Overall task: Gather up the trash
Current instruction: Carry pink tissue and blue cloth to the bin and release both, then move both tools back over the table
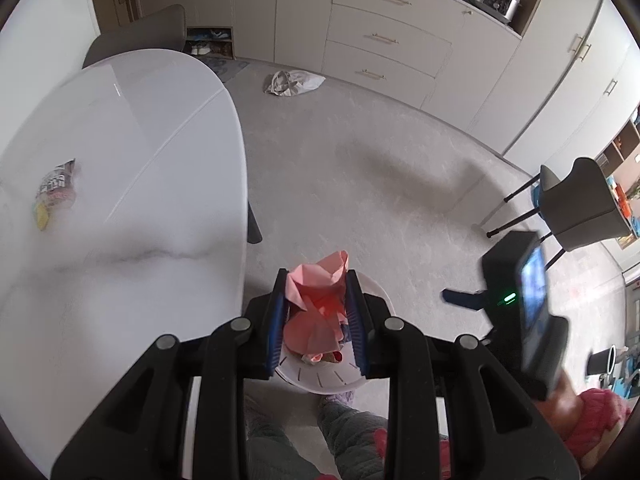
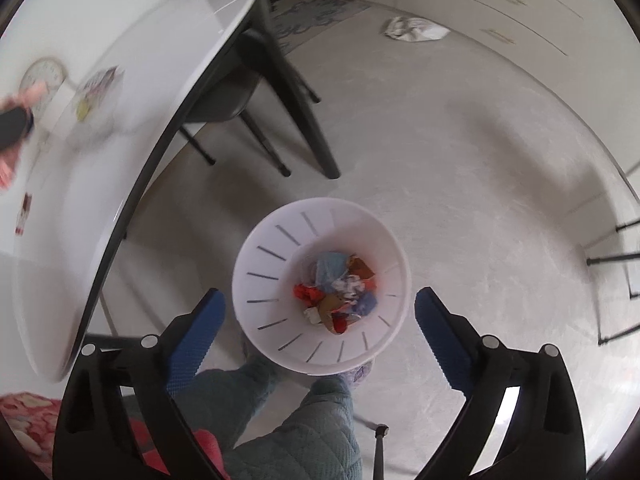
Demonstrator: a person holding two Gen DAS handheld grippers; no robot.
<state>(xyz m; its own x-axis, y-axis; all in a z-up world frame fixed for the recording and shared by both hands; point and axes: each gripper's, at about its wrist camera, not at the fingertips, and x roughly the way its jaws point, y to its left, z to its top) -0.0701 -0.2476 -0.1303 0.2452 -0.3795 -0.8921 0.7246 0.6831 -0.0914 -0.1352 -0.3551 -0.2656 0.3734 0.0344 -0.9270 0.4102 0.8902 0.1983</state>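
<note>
Pink paper (image 1: 316, 304), crumpled, sits pinched between the blue pads (image 1: 279, 322) of the left gripper (image 1: 316, 320), which is clamped on it from both sides. In the left wrist view the wad hangs right above the white bin (image 1: 320, 380), whose slotted rim shows just under the fingers, with bits of coloured trash visible inside. The bin stands on the grey floor (image 1: 360, 184) just off the near edge of the white tabletop (image 1: 120, 152). A snack wrapper (image 1: 54, 196) lies on the tabletop near its left edge. Out on the floor by the drawers (image 1: 384, 40) lies a limp cloth bag (image 1: 292, 82). The right gripper (image 1: 524, 312) shows at the right, blurred, beside a grey chair (image 1: 580, 208).

Over in the right wrist view, the right gripper (image 2: 320, 320) is spread wide with nothing between its fingers (image 2: 196, 336), and the bin (image 2: 276, 236) sits between them, seen from straight above. Its bottom holds a heap of trash (image 2: 340, 292): red, blue, brown and white scraps. The person's quilted teal legs (image 2: 296, 420) stand touching the bin's near side. The tabletop (image 2: 132, 92) curves up the left, carrying the blurred wrapper (image 2: 96, 88), a small round clock (image 2: 42, 74) and a little card (image 2: 24, 214) near the left edge. The bag (image 2: 414, 29) lies far off on the floor.
</note>
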